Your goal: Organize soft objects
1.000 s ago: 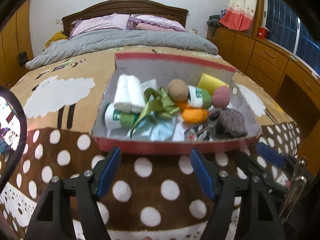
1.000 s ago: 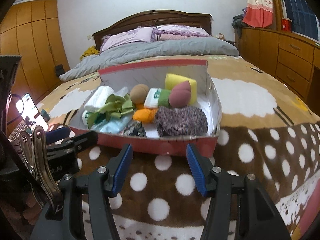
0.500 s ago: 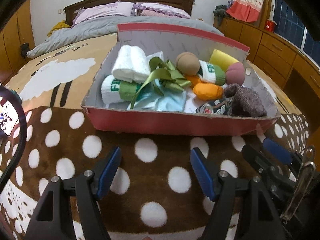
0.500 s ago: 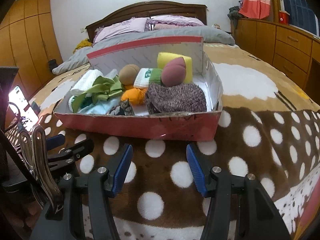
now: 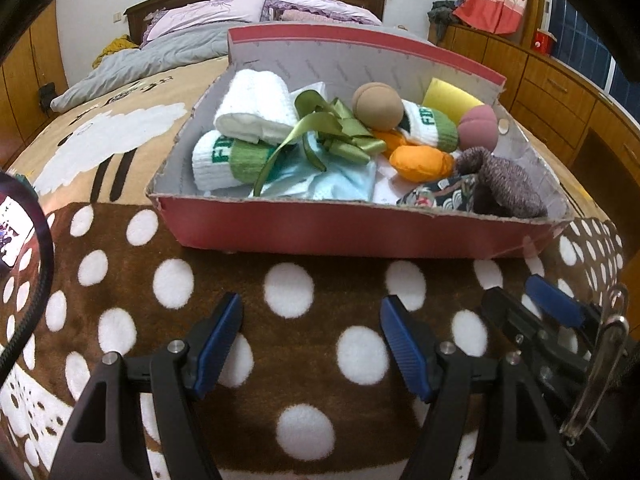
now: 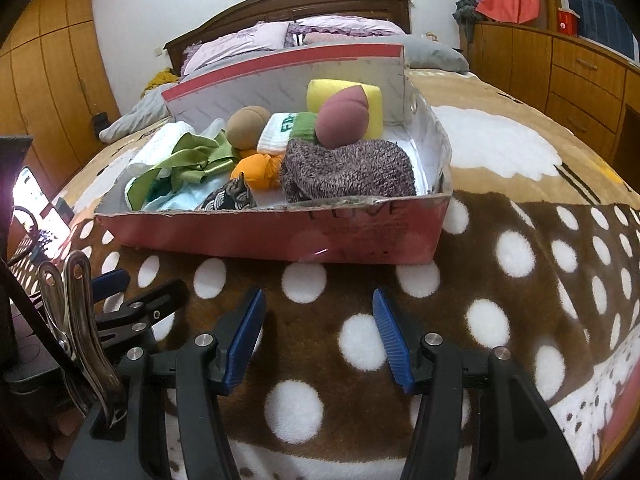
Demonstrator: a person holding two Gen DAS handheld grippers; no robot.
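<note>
A red cardboard box (image 5: 360,236) sits on the brown white-dotted blanket (image 5: 288,292) of the bed, packed with soft things: a white rolled towel (image 5: 256,108), green ribbon (image 5: 332,128), tan ball (image 5: 378,106), orange pouch (image 5: 420,162) and purple knit (image 6: 348,168). Just before it, the left tool (image 5: 310,336) and right tool (image 6: 318,332) hang over the blanket, jaws apart and empty.

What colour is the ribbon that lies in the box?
The ribbon is olive green, satin-looking. It shows best in the left wrist view, lying loose among the soft things in the red box.

A spotted blanket (image 5: 224,264), purple pillows (image 5: 208,14) and wooden drawers (image 6: 580,68) surround.
</note>
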